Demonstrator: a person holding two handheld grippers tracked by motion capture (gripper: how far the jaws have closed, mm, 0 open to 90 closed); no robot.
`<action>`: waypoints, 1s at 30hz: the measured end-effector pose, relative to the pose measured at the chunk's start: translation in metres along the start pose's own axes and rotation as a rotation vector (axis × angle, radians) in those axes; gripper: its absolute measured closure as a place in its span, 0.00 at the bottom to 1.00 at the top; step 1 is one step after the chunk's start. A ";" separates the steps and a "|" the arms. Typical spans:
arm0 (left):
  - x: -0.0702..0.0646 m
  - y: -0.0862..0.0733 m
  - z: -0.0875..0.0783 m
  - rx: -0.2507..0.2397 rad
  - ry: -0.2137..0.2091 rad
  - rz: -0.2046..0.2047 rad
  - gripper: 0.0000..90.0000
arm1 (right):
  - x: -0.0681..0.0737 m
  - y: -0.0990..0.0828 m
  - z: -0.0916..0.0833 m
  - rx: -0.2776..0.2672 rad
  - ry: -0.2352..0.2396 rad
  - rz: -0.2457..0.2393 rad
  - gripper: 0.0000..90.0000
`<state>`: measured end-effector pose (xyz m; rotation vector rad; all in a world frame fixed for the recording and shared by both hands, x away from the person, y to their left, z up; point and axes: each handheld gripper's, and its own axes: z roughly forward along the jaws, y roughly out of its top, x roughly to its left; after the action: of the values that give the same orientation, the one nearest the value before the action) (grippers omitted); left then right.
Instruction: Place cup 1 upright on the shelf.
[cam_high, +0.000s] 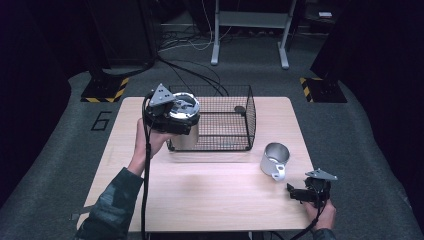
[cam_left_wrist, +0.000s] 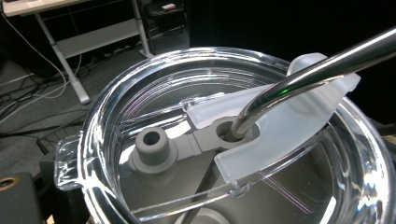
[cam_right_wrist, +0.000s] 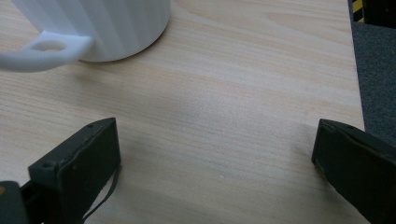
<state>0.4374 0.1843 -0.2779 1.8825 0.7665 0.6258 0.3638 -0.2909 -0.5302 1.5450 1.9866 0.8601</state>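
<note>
Left tongs (cam_high: 176, 117) grip the tumbler (cam_high: 184, 131) against the wire basket (cam_high: 235, 127); right tongs (cam_right_wrist: 215, 154) gape near the cup (cam_right_wrist: 100, 28).

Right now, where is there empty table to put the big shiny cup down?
The widest bare wood lies between the wire basket and the table's near edge, left of the white mug. It is crowded at the tumbler by the basket's left end, under the left gripper, and between mug and right gripper.

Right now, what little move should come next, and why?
Probably lower the tumbler into the wire basket: the left tongs hold it at the basket's near-left corner, while the open right tongs rest apart from the cup.
</note>
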 end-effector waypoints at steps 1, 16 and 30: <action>0.001 0.002 0.001 0.002 -0.001 0.000 0.04 | 0.000 0.000 0.000 0.000 0.000 0.000 0.01; 0.009 0.023 0.026 0.011 0.041 0.015 0.04 | 0.000 0.000 0.000 0.000 0.000 0.000 0.01; 0.019 0.032 0.054 0.023 0.079 -0.013 0.04 | 0.000 0.000 0.000 0.000 0.000 0.000 0.01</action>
<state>0.4956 0.1564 -0.2681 1.8811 0.8394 0.6892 0.3638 -0.2909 -0.5302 1.5451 1.9866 0.8601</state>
